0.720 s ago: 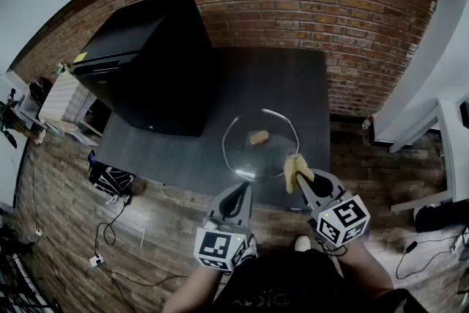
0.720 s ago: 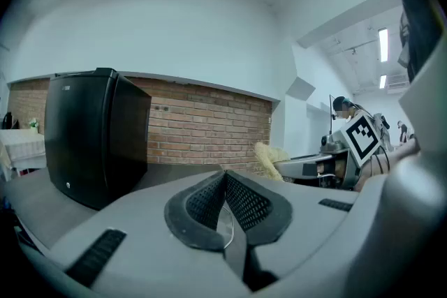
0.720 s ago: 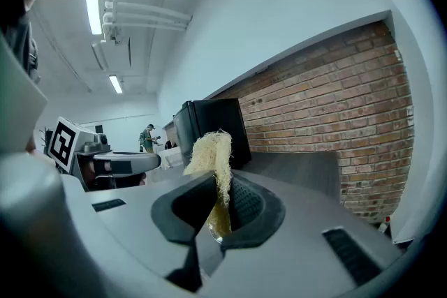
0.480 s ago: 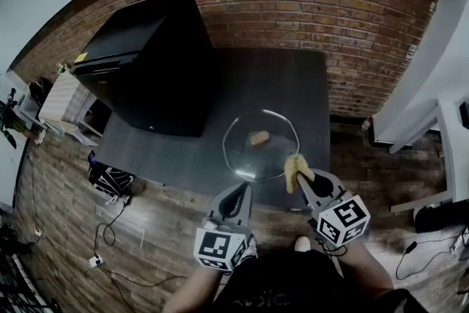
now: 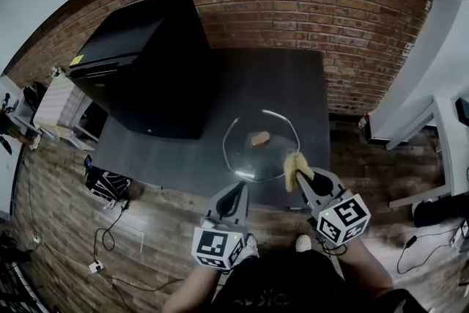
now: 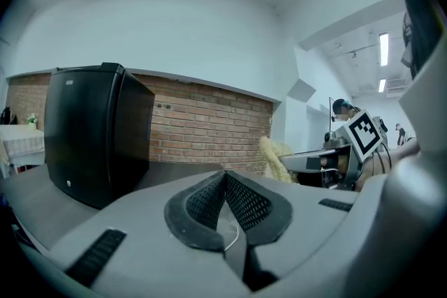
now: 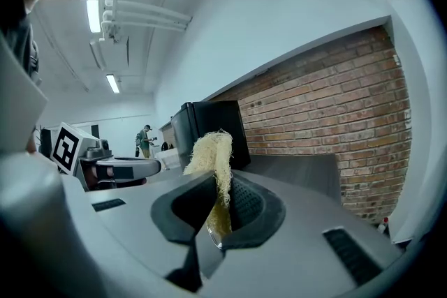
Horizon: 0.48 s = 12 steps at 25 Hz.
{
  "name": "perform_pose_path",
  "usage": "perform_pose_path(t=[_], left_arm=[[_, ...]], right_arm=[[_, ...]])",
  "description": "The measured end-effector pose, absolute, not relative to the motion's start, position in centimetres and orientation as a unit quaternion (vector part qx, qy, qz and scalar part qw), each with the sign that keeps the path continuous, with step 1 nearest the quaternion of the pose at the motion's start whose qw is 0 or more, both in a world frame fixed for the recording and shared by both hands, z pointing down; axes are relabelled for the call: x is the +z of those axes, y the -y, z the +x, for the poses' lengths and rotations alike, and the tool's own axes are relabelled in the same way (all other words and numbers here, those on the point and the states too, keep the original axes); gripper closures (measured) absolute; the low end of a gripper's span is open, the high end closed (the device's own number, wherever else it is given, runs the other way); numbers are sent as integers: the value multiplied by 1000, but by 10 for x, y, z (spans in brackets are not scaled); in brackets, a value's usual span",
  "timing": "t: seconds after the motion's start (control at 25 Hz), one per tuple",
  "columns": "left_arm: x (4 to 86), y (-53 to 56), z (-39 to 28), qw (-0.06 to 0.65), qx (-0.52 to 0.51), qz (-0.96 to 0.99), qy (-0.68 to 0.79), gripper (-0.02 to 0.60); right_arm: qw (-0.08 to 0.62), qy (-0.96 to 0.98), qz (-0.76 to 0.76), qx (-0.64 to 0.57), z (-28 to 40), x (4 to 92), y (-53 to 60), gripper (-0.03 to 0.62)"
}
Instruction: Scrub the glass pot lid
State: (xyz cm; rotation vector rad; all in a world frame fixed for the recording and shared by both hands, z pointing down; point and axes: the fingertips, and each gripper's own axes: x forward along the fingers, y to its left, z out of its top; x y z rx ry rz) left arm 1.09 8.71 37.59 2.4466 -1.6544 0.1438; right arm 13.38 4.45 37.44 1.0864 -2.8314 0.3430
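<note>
Scene: A dark grey table (image 5: 293,88) stands against a red brick wall (image 5: 308,4). The person's two hand-held grippers enter from the bottom of the head view.
Glass pot lid: The glass pot lid (image 5: 249,157) lies flat near the table's front edge, just below the middle of the head view. Its tan knob (image 5: 259,138) points up.
Right gripper: The right gripper (image 5: 300,177) sits at the lower right of the lid. Its jaws are clamped narrowly on a pale yellow fibrous scrubber (image 5: 294,166).
Scrubber: In the right gripper view the scrubber (image 7: 209,149) stands up out of the pinched jaws and curls over at the top. In the head view it overlaps the lid's near right rim. Whether it touches the glass cannot be told.
Left gripper: The left gripper (image 5: 239,189) is held at the table's front edge, just short of the lid's near rim. In the left gripper view its jaw tips meet, with nothing held between them (image 6: 225,176).
Across the grippers: In the left gripper view the scrubber (image 6: 274,155) shows at right of centre, beside the other gripper's marker cube (image 6: 363,135).
Surroundings: A black mini fridge (image 5: 146,62) fills the table's upper left. Cables (image 5: 110,231) trail across the wood floor (image 5: 66,194) at the lower left of the head view.
</note>
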Motion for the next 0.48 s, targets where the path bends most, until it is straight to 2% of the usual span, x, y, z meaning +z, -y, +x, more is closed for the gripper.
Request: perform_pose_path(t=[0.48], left_arm=[[395,-75,-32,102,60,846,519,548]], right_arm=[[54,907,402,114,98,378,-45,546]])
